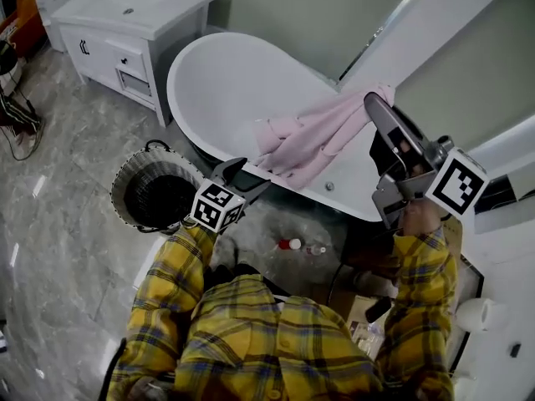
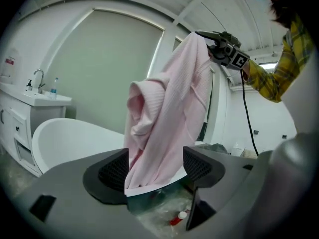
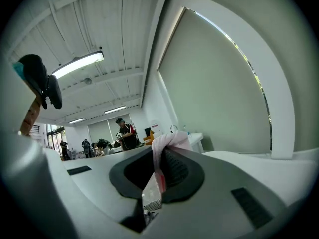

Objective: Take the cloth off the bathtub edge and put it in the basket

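- Lifting the cloth (image 1: 305, 136) off the bathtub (image 1: 209, 73) looks like the step you are in. Most of it lies draped over the tub's near edge, with one end raised at the tub's right end.
- Your left claw (image 2: 155, 168) stands wide open at the tub's near edge. The cloth's low hem hangs between its jaws, which don't press it.
- Your right claw (image 3: 160, 176) is closed on a pink fold and holds that raised end.
- Next, I judge, you need to raise the cloth clear of the rim. Then carry it to the basket (image 1: 125, 182), on the floor just left of the tub, minding trailing folds.
- Grey marble floor (image 1: 67, 140) spreads left of the tub. A white vanity (image 1: 125, 23) stands beyond its left end, and a red-capped bottle (image 1: 290, 244) lies below its near edge.
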Motion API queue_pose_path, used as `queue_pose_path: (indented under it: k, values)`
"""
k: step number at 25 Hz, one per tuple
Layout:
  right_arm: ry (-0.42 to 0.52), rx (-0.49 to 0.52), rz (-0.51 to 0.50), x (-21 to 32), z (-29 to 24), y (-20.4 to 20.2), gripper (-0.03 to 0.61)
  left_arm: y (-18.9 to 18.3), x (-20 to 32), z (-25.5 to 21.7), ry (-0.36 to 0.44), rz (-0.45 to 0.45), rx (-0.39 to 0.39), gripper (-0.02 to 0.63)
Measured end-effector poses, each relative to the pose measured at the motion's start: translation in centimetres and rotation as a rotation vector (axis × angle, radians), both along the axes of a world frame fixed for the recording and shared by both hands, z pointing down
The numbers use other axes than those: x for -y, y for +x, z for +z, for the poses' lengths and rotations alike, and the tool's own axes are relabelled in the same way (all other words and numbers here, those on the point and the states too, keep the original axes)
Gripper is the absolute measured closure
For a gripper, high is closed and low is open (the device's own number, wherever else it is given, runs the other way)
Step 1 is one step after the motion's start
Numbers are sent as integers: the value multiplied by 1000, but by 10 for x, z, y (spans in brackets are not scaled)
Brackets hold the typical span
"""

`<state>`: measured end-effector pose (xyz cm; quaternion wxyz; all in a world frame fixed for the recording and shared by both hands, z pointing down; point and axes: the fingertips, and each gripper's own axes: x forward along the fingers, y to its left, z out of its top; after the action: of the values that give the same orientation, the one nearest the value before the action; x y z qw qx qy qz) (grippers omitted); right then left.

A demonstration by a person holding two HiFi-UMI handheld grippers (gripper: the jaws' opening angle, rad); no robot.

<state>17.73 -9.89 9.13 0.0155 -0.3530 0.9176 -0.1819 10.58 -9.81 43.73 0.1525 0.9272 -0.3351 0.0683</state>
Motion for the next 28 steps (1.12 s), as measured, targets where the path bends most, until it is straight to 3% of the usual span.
queue_pose_path:
  k: [8,12,16,17,19,21,28]
  values:
    - [7,-22,56,-23,-7,19,534,37,9,-14,65,108,1,242]
    - [-6,-31,70,-24,-6,22,534,44,32,-12,81,92,43,230]
    - [-26,-15,87,-23,-3,25,534,58,46,-26,99,101,18,235]
    - [-26,-18,90,-23,-2,26,534,63,47,-30,108,107,14,253]
    - [-22,-27,94,-23,-1,27,534,68,46,-37,133,120,29,392]
    - [-24,-21,96,-22,0,28,534,70,45,-40,149,136,52,483]
    - [-36,-7,92,-21,10,37,534,57,46,-39,116,112,109,557]
